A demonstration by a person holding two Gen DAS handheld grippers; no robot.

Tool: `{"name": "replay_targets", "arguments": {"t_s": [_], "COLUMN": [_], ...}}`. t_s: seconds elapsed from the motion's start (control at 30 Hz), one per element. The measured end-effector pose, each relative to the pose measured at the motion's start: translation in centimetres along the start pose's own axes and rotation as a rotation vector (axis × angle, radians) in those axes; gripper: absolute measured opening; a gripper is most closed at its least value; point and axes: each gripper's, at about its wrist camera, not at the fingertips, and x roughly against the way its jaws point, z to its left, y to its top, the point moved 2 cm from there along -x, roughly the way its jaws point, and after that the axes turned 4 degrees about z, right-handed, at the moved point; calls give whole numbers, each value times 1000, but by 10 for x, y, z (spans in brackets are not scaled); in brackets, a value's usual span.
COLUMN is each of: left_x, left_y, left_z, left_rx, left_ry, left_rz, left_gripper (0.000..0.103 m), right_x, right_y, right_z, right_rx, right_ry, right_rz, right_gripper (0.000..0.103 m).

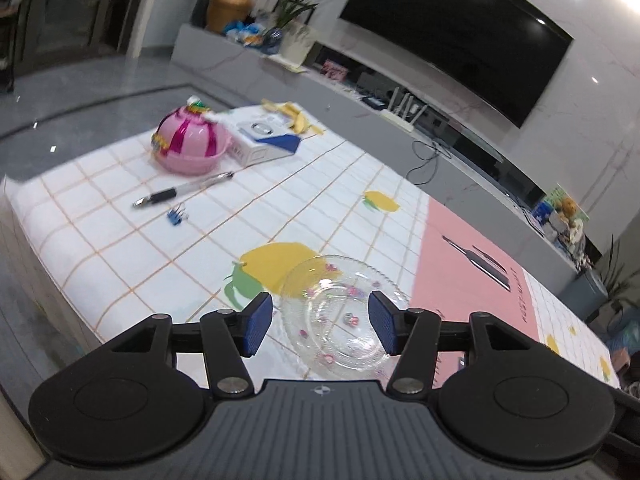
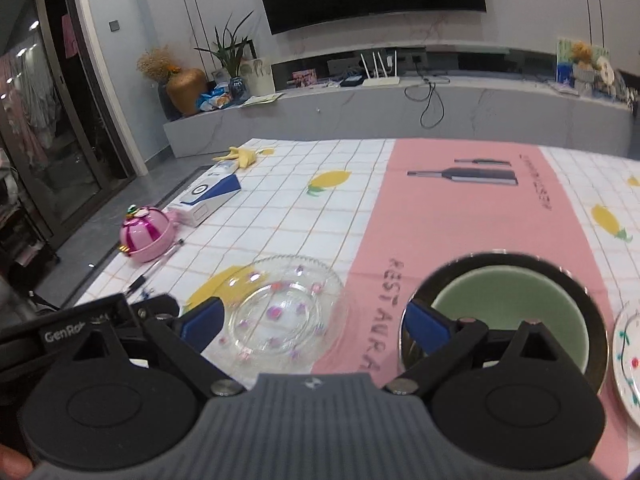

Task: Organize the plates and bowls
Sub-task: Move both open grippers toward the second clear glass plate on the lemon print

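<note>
1. Tablecloth (image 2: 280,208), white checks with lemon prints and a pink panel, covers the table where the dishes sit.
2. The left gripper (image 1: 320,322) has its jaws spread wide and holds nothing. A clear glass plate (image 1: 344,316) with small pink flowers lies flat just beyond and below the blue fingertips (image 1: 258,320), centred between them.
3. The right gripper (image 2: 316,322) is also wide open and empty. From its view the same glass plate (image 2: 280,312) lies between the fingers, toward the left one, while a green bowl (image 2: 508,312) with a dark rim sits at the right finger, which overlaps its near-left rim; whether they touch I cannot tell.
4. At the far right edge a white plate (image 2: 630,364) with a painted pattern is partly visible, just beside the bowl.
5. The glass plate is round, so it has no long axis; its near rim faces both grippers, and the left gripper looks better lined up on it.
6. Further left lie a pink toy dome (image 1: 190,144), a white and blue box (image 1: 264,142), a pen (image 1: 184,192), a blue binder clip (image 1: 178,216) and a banana peel (image 1: 296,116). All are well apart from the dishes, so nothing blocks the approach.
</note>
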Motion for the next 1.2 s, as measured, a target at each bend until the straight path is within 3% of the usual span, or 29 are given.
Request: {"name": "replay_targets", "arguments": {"t_s": [0.13,0.27,0.4,0.53,0.63,0.8,0.87,1.03,1.2], "left_x": [-11,-19,-28,-35,-37,-39,-40,-51,-64], "left_y": [3,6,9,10,12,14,14,16,22], "left_z": [13,17,17,25,29,31,31,26,20], "left_rx": [39,55,29,38,30,27,22,-35,-99], "left_ry": [21,4,2,7,20,22,18,-16,-26], "left_rz": [-2,10,26,41,39,38,40,55,61], "left_gripper": [61,61,58,51,42,39,39,39,39], "right_x": [-3,-5,-7,-27,-47,-72,-77,-81,-86], "right_y": [6,9,9,3,-5,-18,-22,-27,-29], "right_z": [5,14,24,37,39,39,35,33,25], "right_rx": [45,95,118,128,100,55,49,26,-98], "right_ry": [-77,-104,-62,-25,-54,-87,-103,-147,-191], "right_rz": [-53,-94,-118,-61,-11,57,72,87,87], "right_gripper": [80,80,79,65,53,53,47,57,57]}}
